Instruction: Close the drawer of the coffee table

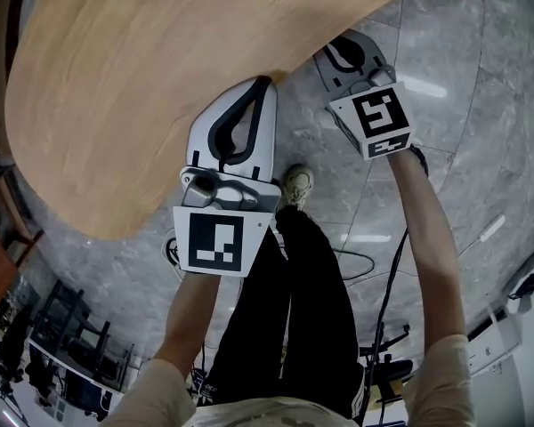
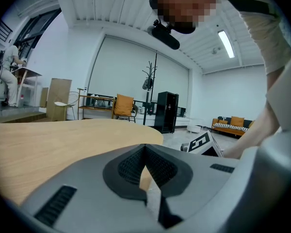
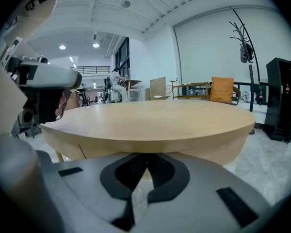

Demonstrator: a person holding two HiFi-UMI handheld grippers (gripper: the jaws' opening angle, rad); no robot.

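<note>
The coffee table (image 1: 133, 87) has a rounded light-wood top and fills the upper left of the head view. My left gripper (image 1: 265, 84) reaches over the table's near edge with its jaws shut and nothing between them; the left gripper view looks across the top (image 2: 48, 144). My right gripper (image 1: 336, 50) is beside the table's rim, lower than the top, also shut and empty. The right gripper view faces the table's side apron (image 3: 150, 142), where a thin seam (image 3: 80, 150) shows at the left. I cannot make out a drawer standing open in any view.
The person's legs and a shoe (image 1: 298, 185) stand on the grey marble floor (image 1: 463, 78) close to the table, and cables (image 1: 360, 261) trail beside them. A coat stand (image 3: 243, 42), a black cabinet (image 3: 282, 98) and an orange chair (image 3: 222, 91) are far behind the table.
</note>
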